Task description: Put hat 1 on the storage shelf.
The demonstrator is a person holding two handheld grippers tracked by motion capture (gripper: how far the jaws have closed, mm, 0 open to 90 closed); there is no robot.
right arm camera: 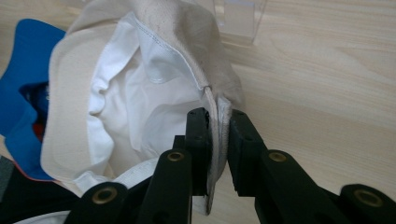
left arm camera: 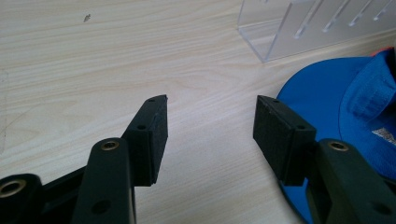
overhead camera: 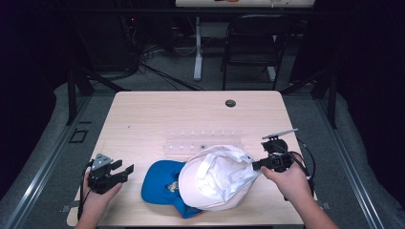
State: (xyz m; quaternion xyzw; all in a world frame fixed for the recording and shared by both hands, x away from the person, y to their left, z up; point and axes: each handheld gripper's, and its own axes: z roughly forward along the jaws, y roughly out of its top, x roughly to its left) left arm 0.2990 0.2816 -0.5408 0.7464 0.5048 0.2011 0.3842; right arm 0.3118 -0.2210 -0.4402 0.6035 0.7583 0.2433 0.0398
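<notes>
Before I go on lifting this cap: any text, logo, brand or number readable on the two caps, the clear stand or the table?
No readable text anywhere.
Blue fabric cap: a small silvery patch shows in the left gripper view, too blurred to read.
Cream fabric cap, its edge clamped in the right gripper: plain lining, no label visible.
Clear acrylic stand: no markings.
Light wooden table: no markings.

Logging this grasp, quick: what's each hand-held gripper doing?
Left hand-held gripper: open, empty, beside the blue cap.
Right hand-held gripper: shut on the white cap.
</notes>
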